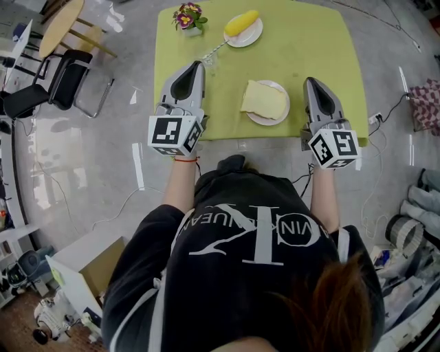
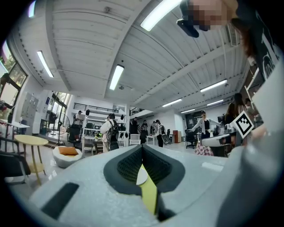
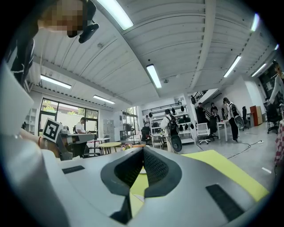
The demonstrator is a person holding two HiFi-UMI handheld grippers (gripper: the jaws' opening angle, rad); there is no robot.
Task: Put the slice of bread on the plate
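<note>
A pale yellow slice of bread [image 1: 263, 100] lies flat on a small white plate [image 1: 269, 122] near the front edge of the yellow-green table [image 1: 295, 48]. My left gripper [image 1: 197, 64] hovers over the table's left part, to the left of the plate, its jaws shut and empty. My right gripper [image 1: 309, 80] is just right of the plate, also shut and empty. Both point level, away from me. In the left gripper view the fingertips of the gripper [image 2: 143, 147] meet, with only table cloth [image 2: 150, 195] showing below them. The right gripper view shows that gripper [image 3: 143, 148] closed the same way.
At the table's far edge stand a second white plate [image 1: 253, 38] with a yellow corn cob [image 1: 242, 24] and a small flower pot [image 1: 189, 17]. A glass [image 1: 210, 58] stands ahead of the left gripper. Chairs [image 1: 58, 82] stand at left, cables [image 1: 388, 113] at right. People stand in the background.
</note>
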